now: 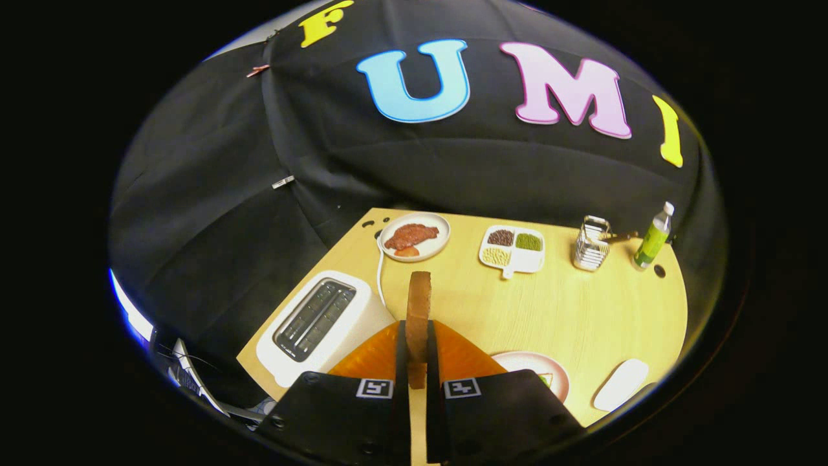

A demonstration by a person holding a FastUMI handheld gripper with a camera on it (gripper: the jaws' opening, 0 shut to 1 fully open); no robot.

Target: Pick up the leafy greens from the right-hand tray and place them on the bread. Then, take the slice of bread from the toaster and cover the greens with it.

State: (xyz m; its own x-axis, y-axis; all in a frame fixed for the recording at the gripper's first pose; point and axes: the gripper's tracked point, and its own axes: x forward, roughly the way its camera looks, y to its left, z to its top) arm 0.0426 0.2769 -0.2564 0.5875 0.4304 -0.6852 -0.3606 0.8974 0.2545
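Your gripper (418,362) jaws clamp bread slice (418,317) edge-on, upright, lifted above counter (569,310). Toaster (320,323) just left, slots look empty: slice taken out. Pink plate (550,372) right of jaws, hint of greens (545,380), half hidden. Left: cover greens. Beyond: meat plate (414,236), divided tray (512,250), wire rack (590,244), bottle (653,238). Black cloth wall behind.

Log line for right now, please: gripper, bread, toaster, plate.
hand-held gripper: shut on bread slice, edge-on, lifted | toaster: slots empty | pink plate: greens partly hidden behind finger | stage: carrying bread
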